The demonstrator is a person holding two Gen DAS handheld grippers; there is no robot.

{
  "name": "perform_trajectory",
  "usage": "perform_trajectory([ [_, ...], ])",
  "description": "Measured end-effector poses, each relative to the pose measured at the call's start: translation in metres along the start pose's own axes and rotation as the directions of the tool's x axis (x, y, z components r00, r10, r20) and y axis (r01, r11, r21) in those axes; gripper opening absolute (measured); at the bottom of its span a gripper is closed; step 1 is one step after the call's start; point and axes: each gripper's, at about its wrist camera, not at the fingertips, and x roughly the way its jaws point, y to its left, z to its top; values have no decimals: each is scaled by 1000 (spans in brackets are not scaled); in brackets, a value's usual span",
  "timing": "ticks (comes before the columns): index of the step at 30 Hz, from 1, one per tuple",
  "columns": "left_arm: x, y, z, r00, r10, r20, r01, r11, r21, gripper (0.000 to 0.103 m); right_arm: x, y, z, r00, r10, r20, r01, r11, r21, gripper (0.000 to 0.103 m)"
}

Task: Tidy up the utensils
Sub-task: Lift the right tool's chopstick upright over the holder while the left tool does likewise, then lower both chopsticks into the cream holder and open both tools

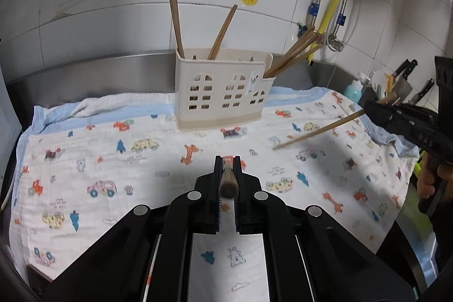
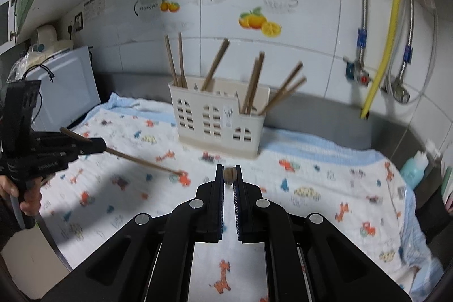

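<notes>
Wooden chopsticks, one clamped in each of my jaws, left gripper (image 1: pixel 228 170) and right gripper (image 2: pixel 228 174), mid-transfer above the cloth-covered table; next I tip them into the holder (image 1: pixel 223 88) at the back edge.

left wrist: faces holder (image 1: pixel 223 92) | right wrist: same, nearer its right

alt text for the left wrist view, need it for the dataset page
The left gripper is shut on a wooden chopstick above a cartoon-print cloth. Behind stands a cream utensil holder holding chopsticks; at right, the right gripper holds another chopstick.
</notes>
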Motion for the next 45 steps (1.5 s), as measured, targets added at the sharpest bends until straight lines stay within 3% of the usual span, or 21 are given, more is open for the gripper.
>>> perform_trajectory([
  [11, -4, -2, 40, 999, 5, 34, -6, 999, 41, 5, -17, 6, 73, 997, 55, 58, -54, 998, -24, 6],
  [17, -7, -8, 73, 998, 13, 66, -18, 997, 80, 5, -22, 6, 118, 994, 38, 102, -32, 997, -63, 6],
  [26, -29, -22, 143, 981, 30, 192, -57, 989, 137, 5, -12, -11, 164, 991, -10, 135, 17, 998, -53, 6],
  [36, -18, -24, 205, 958, 84, 275, -126, 982, 138, 5, 25, -32, 171, 996, -60, 67, 63, 997, -44, 6],
  [45, 18, -13, 221, 953, 124, 276, -151, 985, 79, 5, 50, -43, 161, 998, -50, 26, 51, 998, -27, 6],
])
